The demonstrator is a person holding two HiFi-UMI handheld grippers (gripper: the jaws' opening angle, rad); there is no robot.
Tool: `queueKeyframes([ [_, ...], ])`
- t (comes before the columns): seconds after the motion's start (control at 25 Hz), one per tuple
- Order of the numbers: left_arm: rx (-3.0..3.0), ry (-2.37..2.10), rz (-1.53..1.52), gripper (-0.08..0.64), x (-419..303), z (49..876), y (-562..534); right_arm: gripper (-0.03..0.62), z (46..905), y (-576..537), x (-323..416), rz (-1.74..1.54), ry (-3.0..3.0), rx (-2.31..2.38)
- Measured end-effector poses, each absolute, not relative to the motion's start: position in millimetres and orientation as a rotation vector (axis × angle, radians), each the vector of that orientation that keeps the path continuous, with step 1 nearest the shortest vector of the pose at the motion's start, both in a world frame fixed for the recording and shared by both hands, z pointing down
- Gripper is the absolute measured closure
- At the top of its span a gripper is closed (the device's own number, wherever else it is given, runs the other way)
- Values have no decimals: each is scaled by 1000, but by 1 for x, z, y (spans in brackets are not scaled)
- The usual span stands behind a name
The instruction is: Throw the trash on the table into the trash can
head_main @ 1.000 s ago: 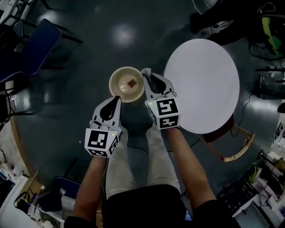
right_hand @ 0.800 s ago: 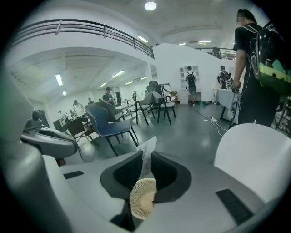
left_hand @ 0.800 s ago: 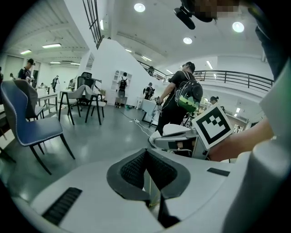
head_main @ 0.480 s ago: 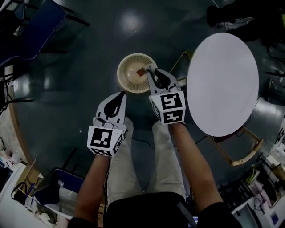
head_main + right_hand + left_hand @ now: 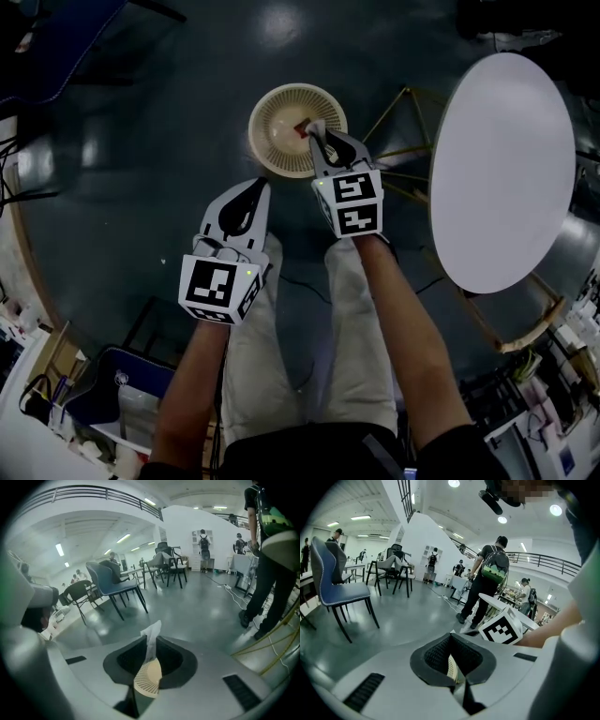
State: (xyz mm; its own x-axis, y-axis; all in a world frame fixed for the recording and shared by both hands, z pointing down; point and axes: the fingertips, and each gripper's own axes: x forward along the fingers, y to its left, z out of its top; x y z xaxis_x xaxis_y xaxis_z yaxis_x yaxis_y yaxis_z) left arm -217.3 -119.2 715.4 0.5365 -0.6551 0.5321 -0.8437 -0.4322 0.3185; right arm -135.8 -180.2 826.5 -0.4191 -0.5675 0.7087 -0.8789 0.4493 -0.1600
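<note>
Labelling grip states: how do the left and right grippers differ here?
The right gripper pinches a white tissue; the left gripper is shut on nothing. The right gripper's tips are over the beige trash can; the left gripper sits short of it, over the floor. Both point toward the can.

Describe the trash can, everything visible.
The trash can is round, cream-coloured, seemingly plastic, with a slotted lattice wall and open top. It stands upright on the dark floor beside the white table. A small reddish scrap lies inside. The right gripper, pinching a white tissue, hangs over its rim.
</note>
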Motion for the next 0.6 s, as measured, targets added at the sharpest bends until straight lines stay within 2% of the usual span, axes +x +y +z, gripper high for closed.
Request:
queueKeyframes([
  [0.44, 2167, -1192, 446, 551, -243, 754, -97, 518, 910, -156, -153, 831, -2038, 1153],
  [0.56, 2161, -1203, 454, 551, -253, 762, -96, 454, 920, -154, -156, 859, -2037, 1147],
  [0.6, 2160, -1208, 455, 551, -259, 764, -97, 453, 921, -155, -158, 858, -2036, 1149],
])
